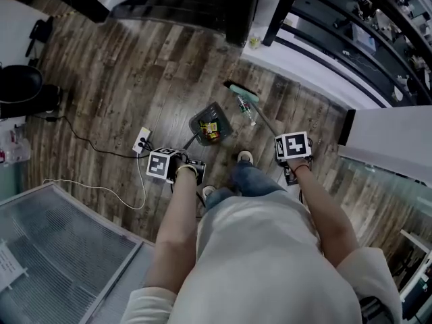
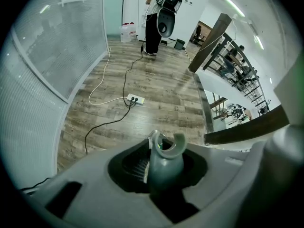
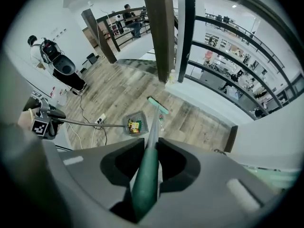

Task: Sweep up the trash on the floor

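— Trash (image 1: 210,129), in the form of coloured wrappers, is seen gathered in the dark dustpan (image 1: 219,111), which is set on the wooden floor (image 1: 121,79). A plastic bottle (image 1: 246,109) is seen on the boards just right of the pan, beside the green broom head (image 1: 241,91).
— And how are the grippers found?
— The left gripper (image 1: 181,165) is closed on the dustpan handle (image 2: 164,163). The right gripper (image 1: 294,151) is clamped on the broom handle (image 3: 147,175).

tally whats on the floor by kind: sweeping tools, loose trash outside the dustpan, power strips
sweeping tools: 2 (broom, dustpan)
loose trash outside the dustpan: 1 (plastic bottle)
power strips: 1 (white power strip)
total: 4
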Demonstrator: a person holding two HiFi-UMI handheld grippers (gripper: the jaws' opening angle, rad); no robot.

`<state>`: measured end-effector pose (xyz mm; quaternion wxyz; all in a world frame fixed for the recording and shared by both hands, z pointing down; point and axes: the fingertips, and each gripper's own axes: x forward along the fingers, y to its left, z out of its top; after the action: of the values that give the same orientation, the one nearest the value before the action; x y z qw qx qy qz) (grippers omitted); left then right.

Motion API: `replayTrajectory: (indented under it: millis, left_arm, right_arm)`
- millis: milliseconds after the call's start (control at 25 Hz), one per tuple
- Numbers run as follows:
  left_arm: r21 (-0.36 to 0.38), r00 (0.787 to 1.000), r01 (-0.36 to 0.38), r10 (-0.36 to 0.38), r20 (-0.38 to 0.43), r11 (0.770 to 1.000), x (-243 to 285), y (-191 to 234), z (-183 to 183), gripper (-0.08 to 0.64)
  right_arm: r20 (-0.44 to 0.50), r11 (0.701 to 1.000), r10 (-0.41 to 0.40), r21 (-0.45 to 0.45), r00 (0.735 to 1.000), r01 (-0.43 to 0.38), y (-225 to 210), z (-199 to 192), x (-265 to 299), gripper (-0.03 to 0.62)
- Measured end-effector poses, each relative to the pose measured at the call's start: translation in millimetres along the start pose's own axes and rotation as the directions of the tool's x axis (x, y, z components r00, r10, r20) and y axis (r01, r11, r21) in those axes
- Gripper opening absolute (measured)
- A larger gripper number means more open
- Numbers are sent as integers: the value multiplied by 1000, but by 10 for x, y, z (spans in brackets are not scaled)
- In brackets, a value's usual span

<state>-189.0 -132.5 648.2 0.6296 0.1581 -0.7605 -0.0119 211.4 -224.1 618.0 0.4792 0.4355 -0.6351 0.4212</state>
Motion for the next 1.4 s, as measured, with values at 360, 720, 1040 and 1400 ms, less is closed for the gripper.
replayTrajectory:
  millis: [360,720,1040,1400]
  left_arm:
    - [21,999,-25,25,24,999,66,-322,-93,90]
    - [-3,998,-52,52,24,999,157,-634,-75,100]
    - [7,998,-52,52,24,999,247,-881,-89,112]
    - [12,999,-40,40,25,999,285,-898,-63,120]
  right_arm:
    - [-40,998,-63,-15,997,63,-259,197,201,98]
    - [-93,998,-65,3,994,65,-372,241,367,98]
    - [-104,995,-32,89,994,41,-474,273,426,98]
    - [-139,977,39,211,989,-9,-283,206,497,98]
